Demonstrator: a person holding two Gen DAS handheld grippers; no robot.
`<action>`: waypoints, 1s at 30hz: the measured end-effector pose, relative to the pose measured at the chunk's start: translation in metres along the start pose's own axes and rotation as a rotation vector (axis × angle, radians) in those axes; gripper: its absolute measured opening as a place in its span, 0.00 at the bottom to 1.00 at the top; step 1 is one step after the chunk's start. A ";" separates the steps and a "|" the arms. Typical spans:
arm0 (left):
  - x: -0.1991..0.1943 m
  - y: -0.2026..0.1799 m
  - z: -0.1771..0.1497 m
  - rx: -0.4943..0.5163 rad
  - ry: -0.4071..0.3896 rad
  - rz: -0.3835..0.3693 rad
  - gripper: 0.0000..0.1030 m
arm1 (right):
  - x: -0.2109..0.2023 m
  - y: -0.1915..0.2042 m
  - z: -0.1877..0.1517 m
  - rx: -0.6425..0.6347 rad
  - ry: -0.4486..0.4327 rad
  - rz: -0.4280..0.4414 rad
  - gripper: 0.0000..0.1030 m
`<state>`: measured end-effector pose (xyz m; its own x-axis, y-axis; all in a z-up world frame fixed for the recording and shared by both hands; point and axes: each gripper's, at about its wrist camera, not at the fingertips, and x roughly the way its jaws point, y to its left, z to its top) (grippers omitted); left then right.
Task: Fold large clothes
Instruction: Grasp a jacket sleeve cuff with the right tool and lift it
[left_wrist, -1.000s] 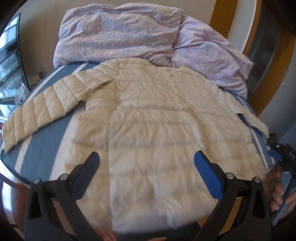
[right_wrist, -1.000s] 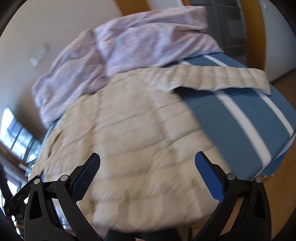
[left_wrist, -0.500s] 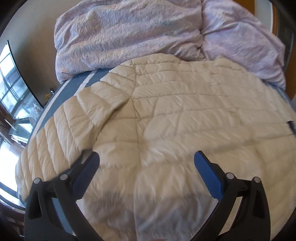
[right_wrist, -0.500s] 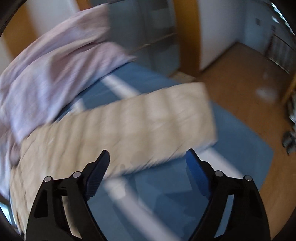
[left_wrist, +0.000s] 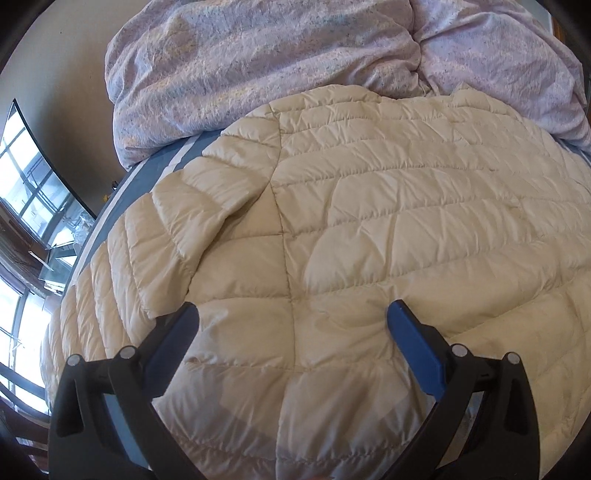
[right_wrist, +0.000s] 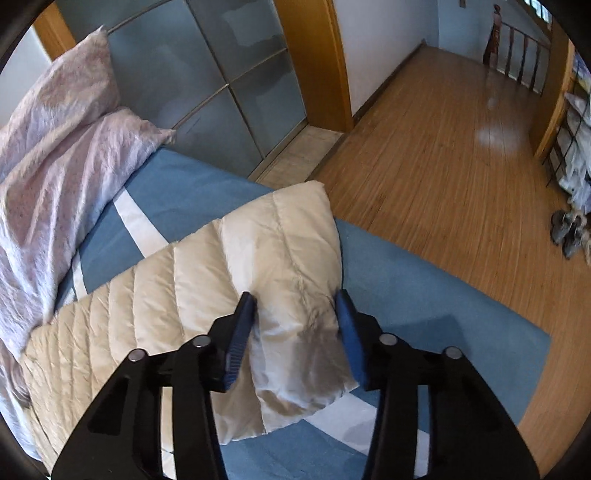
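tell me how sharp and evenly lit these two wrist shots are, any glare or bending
Left wrist view: sharp, soft daylight on the cream jacket, blown-out window at left, bed edge bowed by the fisheye. Right wrist view: also sharp, a glare patch on the wood floor, door frame curved, the right gripper shading the sleeve end between its closing fingers.

Both wrist cameras are looking steeply down, close over the cream jacket (left_wrist: 369, 229) (right_wrist: 207, 295) on the bed (right_wrist: 424, 314).
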<state>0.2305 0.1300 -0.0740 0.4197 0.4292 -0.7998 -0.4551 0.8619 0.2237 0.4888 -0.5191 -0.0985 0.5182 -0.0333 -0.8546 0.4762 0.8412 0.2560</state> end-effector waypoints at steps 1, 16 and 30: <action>0.001 0.000 0.000 0.000 0.004 0.000 0.98 | 0.001 0.002 -0.001 -0.006 -0.001 -0.004 0.37; 0.009 -0.002 -0.007 0.005 0.016 -0.008 0.98 | -0.071 0.114 -0.019 -0.225 -0.142 0.178 0.08; -0.015 0.029 -0.016 -0.048 -0.003 -0.030 0.98 | -0.096 0.367 -0.204 -0.707 0.075 0.535 0.08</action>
<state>0.1988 0.1439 -0.0648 0.4358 0.4044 -0.8041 -0.4793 0.8605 0.1730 0.4689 -0.0970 -0.0141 0.4858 0.4742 -0.7342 -0.3795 0.8711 0.3116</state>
